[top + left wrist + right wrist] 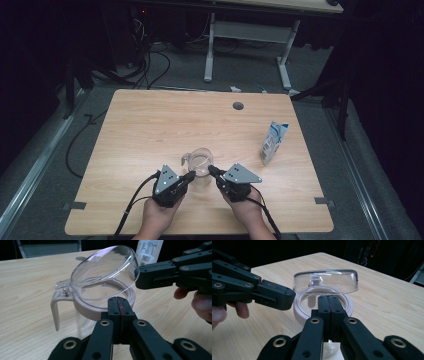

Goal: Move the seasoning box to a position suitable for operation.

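On one wooden table (150, 125): one clear jug (200, 165) with a pale collar and handle stands near the person's edge, its one domed clear lid (105, 272) tilted up on its hinge. Right of the jug stands one carton (274, 143), well apart. Two grippers flank the jug: left gripper (192, 176) and right gripper (212, 170), each with jaws pressed together, pinching nothing.

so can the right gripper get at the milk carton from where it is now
Probably yes. The carton stands alone toward the table's right edge, with only bare table between it and the right gripper, which sits shut at the clear jug. It would have to leave the jug and open first.
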`<state>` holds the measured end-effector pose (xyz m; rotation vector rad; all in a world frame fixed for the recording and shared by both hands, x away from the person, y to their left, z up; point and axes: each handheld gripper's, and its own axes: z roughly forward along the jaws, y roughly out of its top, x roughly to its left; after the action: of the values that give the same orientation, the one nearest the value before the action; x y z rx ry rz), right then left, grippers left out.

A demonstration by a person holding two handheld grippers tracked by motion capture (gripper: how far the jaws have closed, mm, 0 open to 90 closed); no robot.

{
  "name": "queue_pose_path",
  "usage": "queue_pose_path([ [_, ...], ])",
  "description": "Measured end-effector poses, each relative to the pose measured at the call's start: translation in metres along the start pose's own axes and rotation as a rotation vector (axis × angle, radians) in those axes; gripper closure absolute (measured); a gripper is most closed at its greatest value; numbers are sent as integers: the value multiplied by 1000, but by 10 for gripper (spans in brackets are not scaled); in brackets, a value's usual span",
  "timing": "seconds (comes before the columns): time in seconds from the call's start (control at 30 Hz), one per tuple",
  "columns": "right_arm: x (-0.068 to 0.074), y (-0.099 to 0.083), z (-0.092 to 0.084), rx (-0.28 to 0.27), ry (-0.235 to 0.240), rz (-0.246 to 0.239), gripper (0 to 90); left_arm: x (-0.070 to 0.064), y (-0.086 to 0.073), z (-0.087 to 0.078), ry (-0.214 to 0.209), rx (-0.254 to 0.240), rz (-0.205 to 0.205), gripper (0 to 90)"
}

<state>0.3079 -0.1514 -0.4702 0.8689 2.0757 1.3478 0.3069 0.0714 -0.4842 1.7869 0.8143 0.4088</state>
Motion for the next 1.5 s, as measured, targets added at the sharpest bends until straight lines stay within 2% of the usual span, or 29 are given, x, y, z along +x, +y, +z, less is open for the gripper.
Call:
queue_pose_path([
  [0.1,0,0,-1,-4,-1,3,897,0,0,2,-5,-5,-12,899],
  [0.9,-6,-5,10,9,7,32,898,-1,2,-1,-3,-34,-21,899],
  [1.5,-8,-8,10,-6,15,30,899,9,7,-3,35,-59,-50,899],
])
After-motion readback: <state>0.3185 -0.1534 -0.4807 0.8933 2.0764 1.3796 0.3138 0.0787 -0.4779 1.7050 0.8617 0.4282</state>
